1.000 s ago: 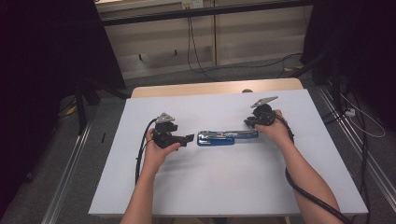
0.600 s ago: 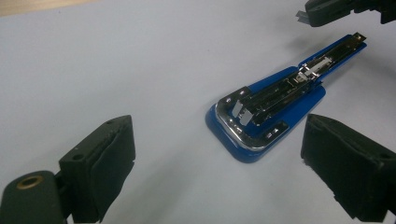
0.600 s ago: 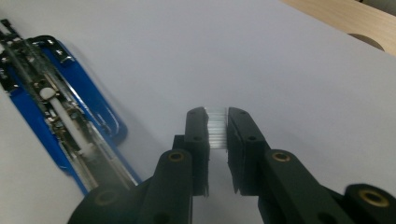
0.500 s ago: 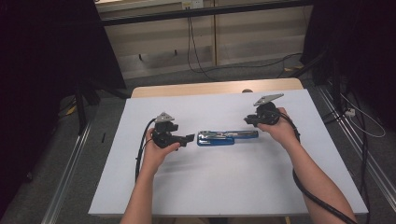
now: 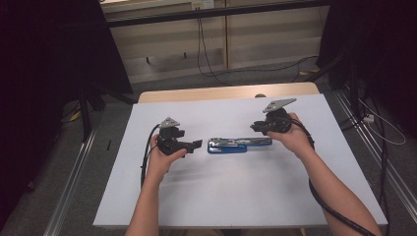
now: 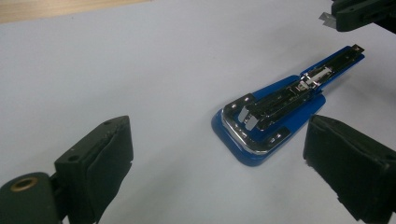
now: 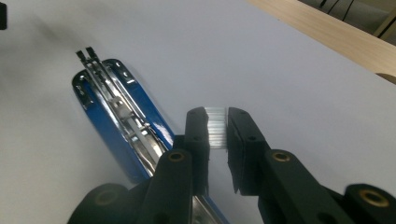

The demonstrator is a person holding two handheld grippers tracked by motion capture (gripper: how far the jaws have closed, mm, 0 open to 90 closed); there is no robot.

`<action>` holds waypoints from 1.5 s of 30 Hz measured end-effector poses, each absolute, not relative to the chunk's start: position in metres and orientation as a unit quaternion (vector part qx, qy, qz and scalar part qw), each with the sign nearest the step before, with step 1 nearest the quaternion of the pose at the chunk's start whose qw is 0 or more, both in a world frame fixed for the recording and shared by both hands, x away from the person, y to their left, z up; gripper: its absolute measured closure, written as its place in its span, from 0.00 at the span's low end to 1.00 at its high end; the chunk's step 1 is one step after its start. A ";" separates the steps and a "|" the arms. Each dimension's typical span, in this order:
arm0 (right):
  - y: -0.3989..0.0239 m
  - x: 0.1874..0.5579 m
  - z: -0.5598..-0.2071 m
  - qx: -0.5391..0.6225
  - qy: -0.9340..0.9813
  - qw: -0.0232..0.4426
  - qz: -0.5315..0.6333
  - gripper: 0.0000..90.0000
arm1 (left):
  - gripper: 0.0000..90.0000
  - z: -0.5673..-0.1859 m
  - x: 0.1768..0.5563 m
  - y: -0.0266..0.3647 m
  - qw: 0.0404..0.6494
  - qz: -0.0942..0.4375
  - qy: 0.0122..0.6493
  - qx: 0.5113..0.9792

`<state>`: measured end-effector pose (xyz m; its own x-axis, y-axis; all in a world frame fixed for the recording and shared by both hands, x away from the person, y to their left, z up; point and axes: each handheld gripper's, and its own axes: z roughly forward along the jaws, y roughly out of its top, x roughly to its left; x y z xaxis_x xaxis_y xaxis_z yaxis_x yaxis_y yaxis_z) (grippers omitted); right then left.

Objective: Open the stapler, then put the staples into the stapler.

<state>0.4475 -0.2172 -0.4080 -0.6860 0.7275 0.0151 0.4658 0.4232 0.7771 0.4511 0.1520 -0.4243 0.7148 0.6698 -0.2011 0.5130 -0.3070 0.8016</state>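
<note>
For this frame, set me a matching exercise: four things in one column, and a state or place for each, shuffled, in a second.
Things:
1. blue metal stapler
2. silvery strip of staples
3. left tool
4. white table cover

States or places:
A. jaws wide apart, nothing between them
B. pinched between the right tool's black jaws
C. lying flat, opened out
D. spread over the wooden table top

Pairs: 1-C, 2-B, 3-A, 4-D
</note>
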 end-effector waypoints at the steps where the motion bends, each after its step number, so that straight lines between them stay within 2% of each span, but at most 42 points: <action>1: -0.215 0.446 -0.406 0.358 0.828 0.164 0.399 0.89 | 0.08 -0.424 0.451 0.153 0.460 0.085 0.367 0.804; 9: -0.204 0.444 -0.399 0.337 0.835 0.161 0.404 0.89 | 0.05 -0.418 0.447 0.159 0.469 0.093 0.357 0.803; 27: -0.180 0.447 -0.398 0.292 0.851 0.140 0.414 0.89 | 0.05 -0.415 0.444 0.161 0.476 0.079 0.349 0.803; 31: -0.175 0.447 -0.399 0.285 0.854 0.129 0.416 0.89 | 0.05 -0.415 0.442 0.163 0.462 0.084 0.351 0.811; 45: -0.161 0.450 -0.395 0.258 0.861 0.117 0.423 0.89 | 0.05 -0.413 0.439 0.172 0.465 0.097 0.344 0.810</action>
<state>0.4504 -0.1613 -0.3955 -0.8399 0.5424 0.0172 0.3450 0.5092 0.7884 0.4386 0.1717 -0.4125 0.7445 0.6477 -0.1617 0.4666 -0.3317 0.8199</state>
